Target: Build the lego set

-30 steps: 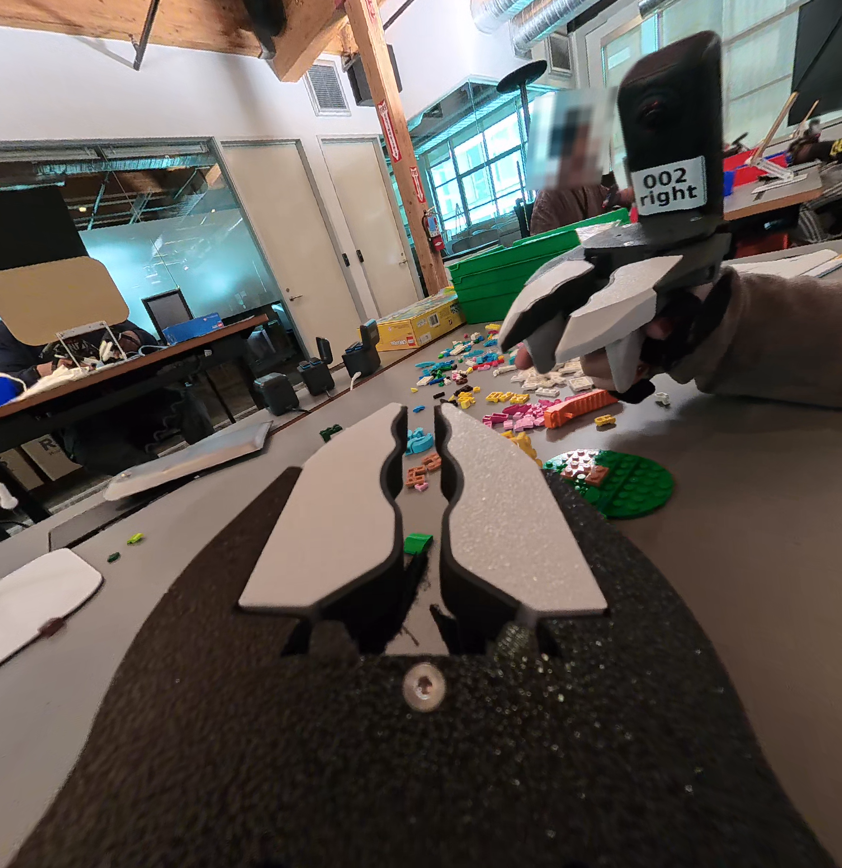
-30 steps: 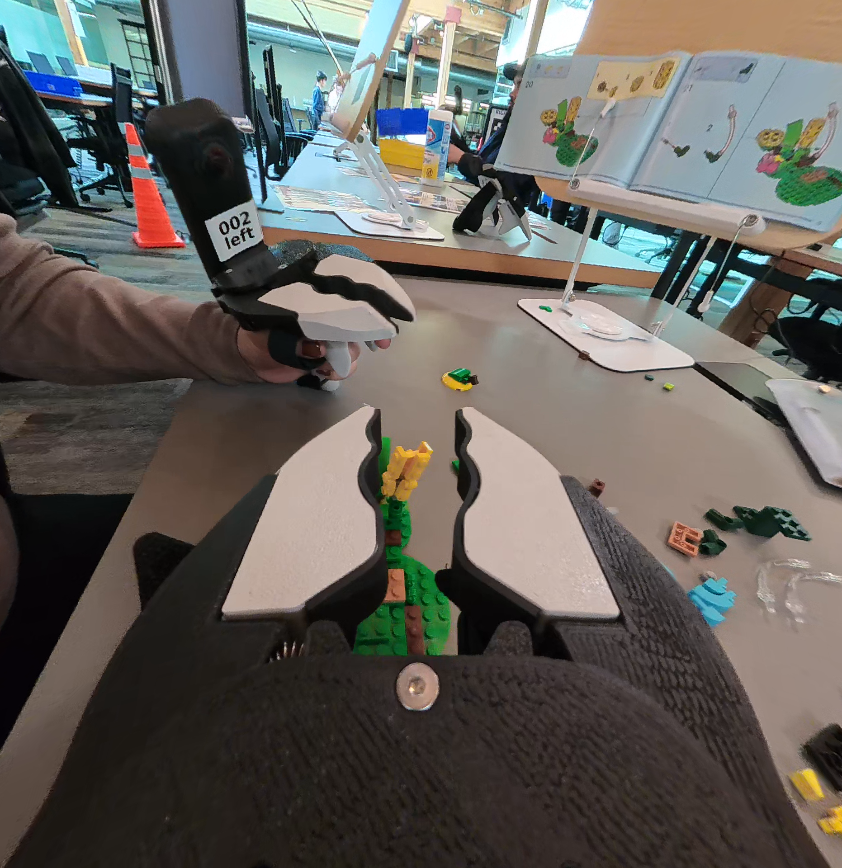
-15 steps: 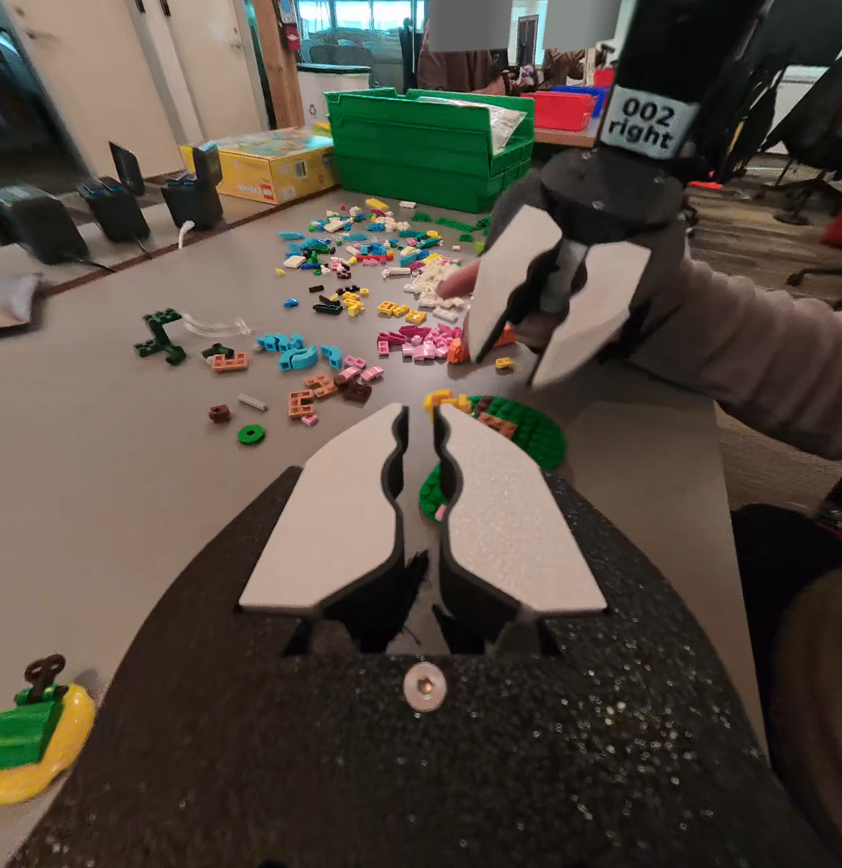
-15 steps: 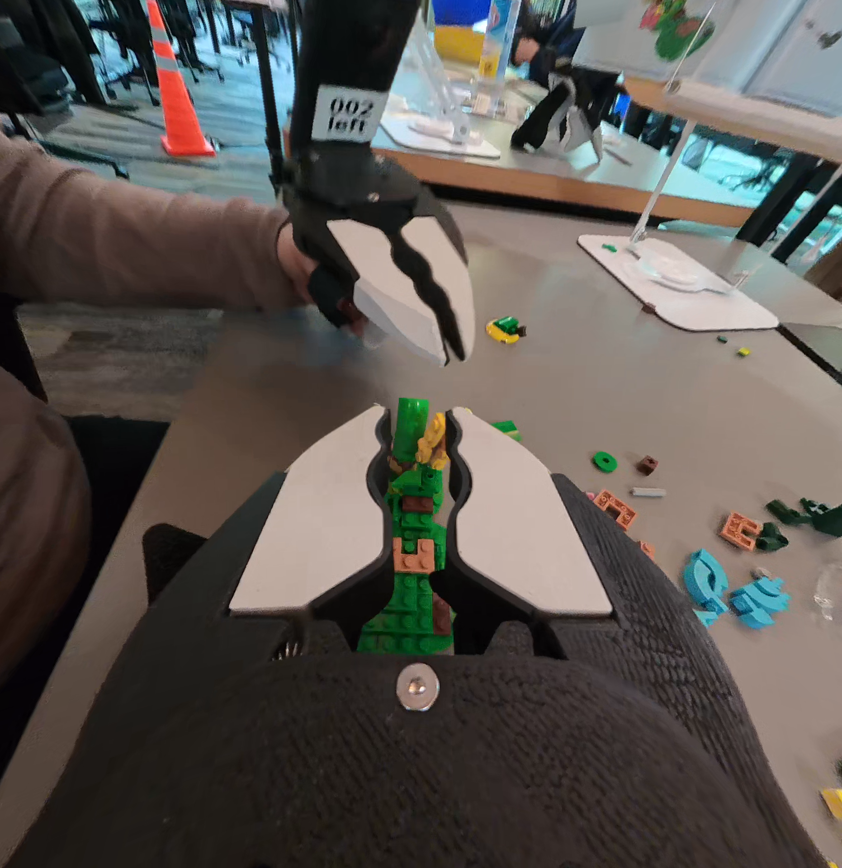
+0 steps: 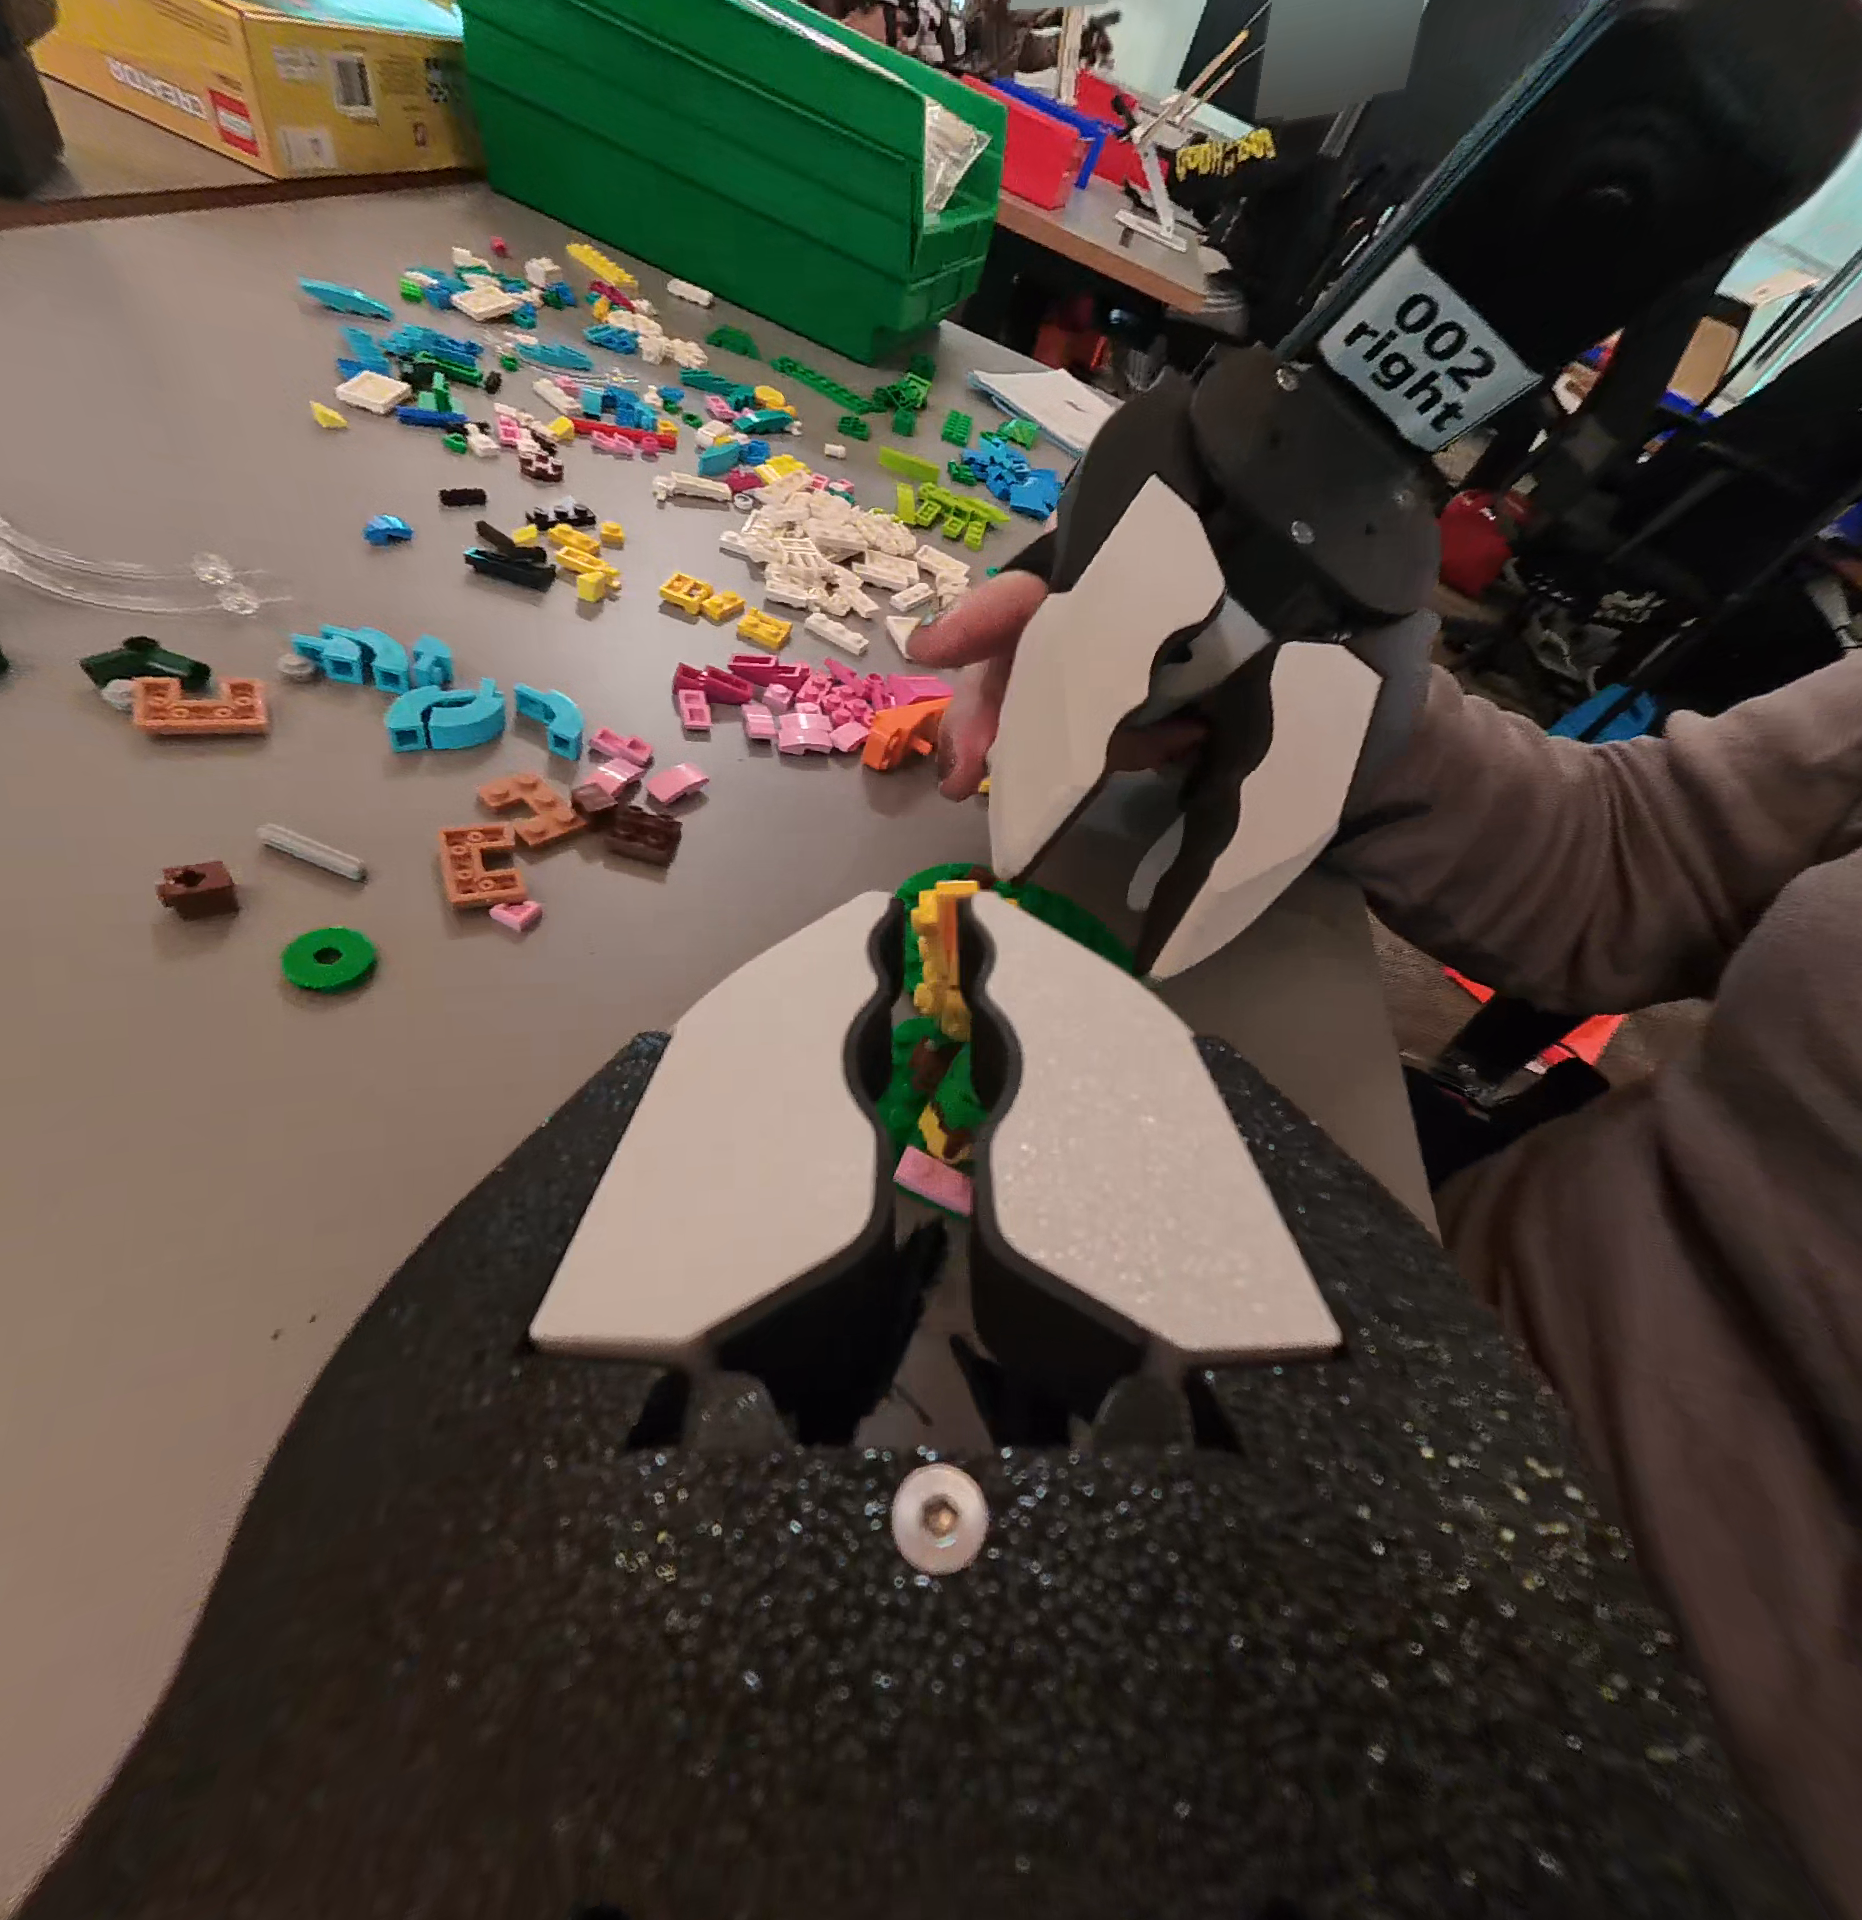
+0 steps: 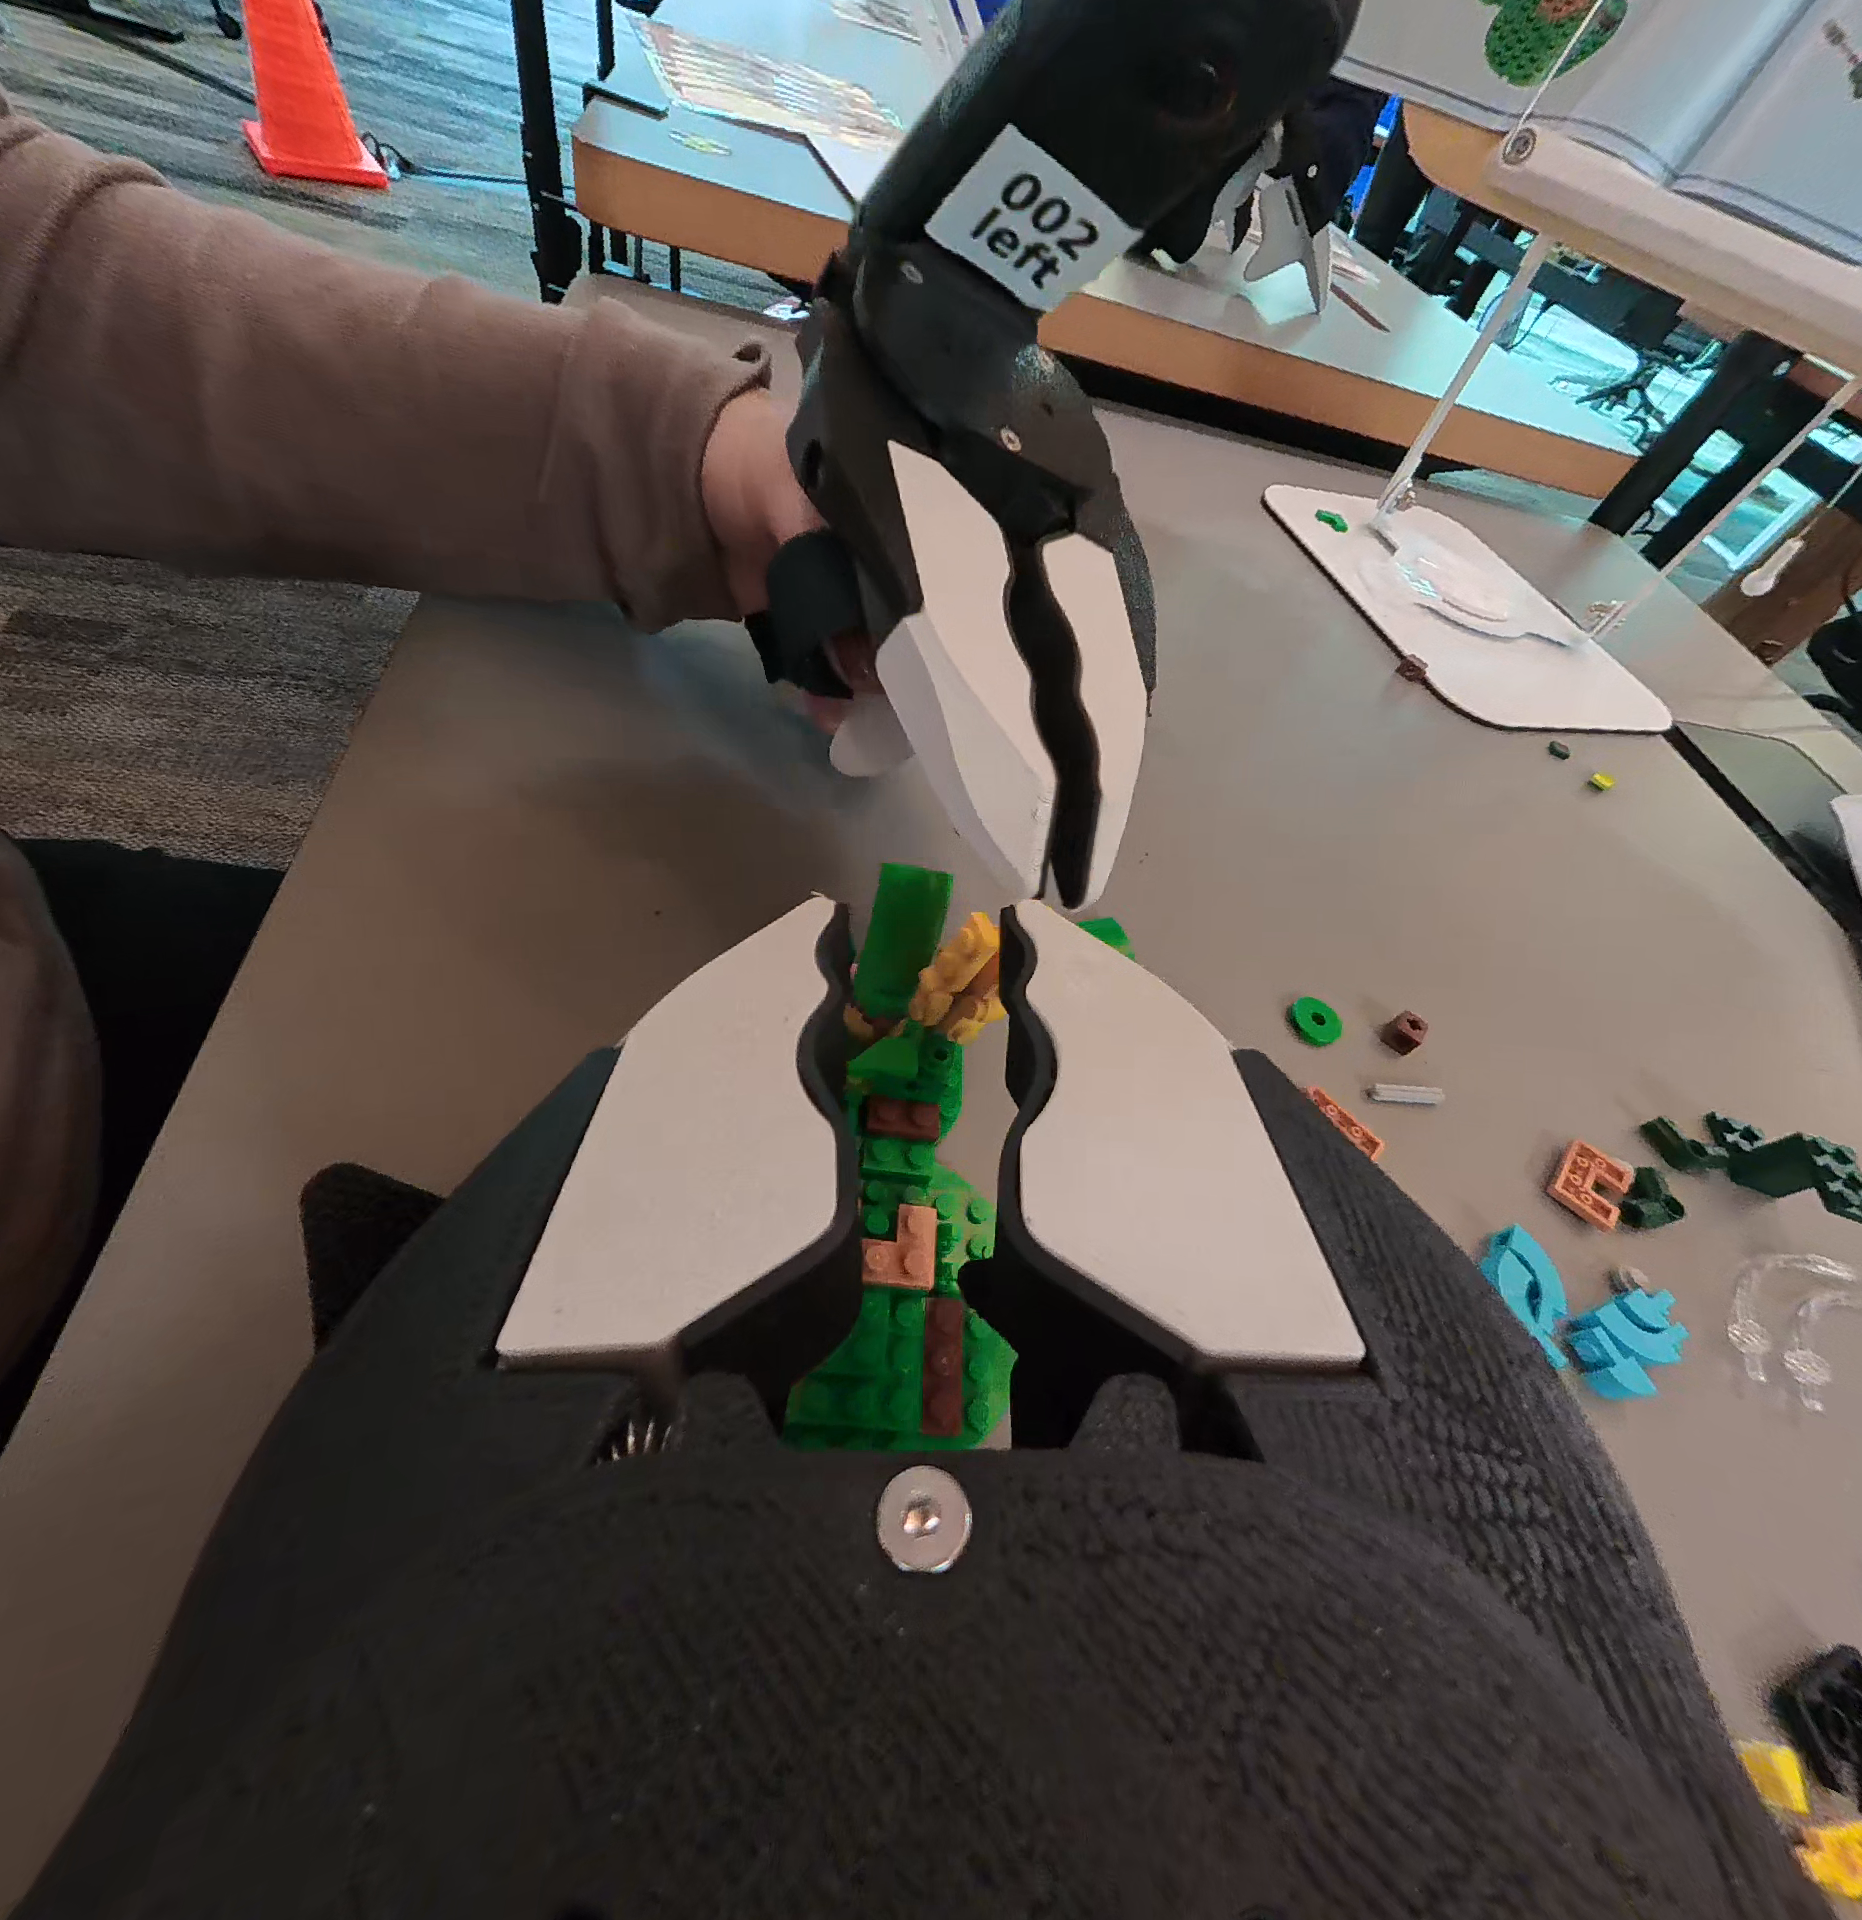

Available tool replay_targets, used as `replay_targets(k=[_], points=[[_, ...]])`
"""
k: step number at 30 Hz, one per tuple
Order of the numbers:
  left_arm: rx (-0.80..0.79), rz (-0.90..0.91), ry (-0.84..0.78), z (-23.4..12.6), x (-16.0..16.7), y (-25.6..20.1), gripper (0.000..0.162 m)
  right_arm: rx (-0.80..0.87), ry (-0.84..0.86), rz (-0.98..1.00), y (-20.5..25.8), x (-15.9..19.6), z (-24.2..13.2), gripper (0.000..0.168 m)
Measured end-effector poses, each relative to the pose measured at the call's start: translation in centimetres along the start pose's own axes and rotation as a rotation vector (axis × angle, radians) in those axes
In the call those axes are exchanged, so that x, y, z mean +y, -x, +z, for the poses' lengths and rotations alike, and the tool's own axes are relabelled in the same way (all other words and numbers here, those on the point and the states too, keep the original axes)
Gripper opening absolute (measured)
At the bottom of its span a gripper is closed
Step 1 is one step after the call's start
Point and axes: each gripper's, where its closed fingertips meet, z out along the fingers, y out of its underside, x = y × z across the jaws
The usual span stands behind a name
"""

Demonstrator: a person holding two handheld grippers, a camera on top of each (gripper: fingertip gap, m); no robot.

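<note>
Both tongs hang over the green lego build (image 6: 896, 1340), which sits on the grey worktop (image 5: 127, 1091) near its edge by the person.

Left gripper (image 5: 932, 914): matte grey wavy-edged fingers on a grainy black body, gap narrow; yellow studded pcs of the build show thru the slot, but can't tell if they're pinched.

Right gripper (image 6: 922, 914): same pale pads, gap a bit wider, set to either side of an upright green brick (image 6: 901, 935) and a yellow-orange cluster; contact unclear.

The build has a round studded base w/ brown and tan plates on top.

Loose bricks (image 5: 698, 520) are spread toward the far edge: white, pink, blue curved pcs, a flat green ring (image 5: 329, 958). A ribbed green plastic bin (image 5: 740, 156) stands at the far edge.
</note>
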Motion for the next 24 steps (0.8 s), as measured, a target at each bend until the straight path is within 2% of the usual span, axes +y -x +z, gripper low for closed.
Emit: replay_targets(k=[4, 11, 24], points=[[0.021, 0.0, 0.005, 0.17, 0.26, -0.13, 0.012, 0.001, 0.008, -0.005, 0.03, 0.07, 0.08, 0.026], [0.045, -0.003, -0.01, 0.56, 0.15, -0.12, 0.004, 0.01, 0.023, 0.0, -0.12, 0.37, 0.14, 0.026], [-0.012, 0.063, -0.002, 0.76, 0.17, -0.05, 0.002, -0.008, 0.02, 0.018, 0.23, 0.42, -0.05, 0.023]])
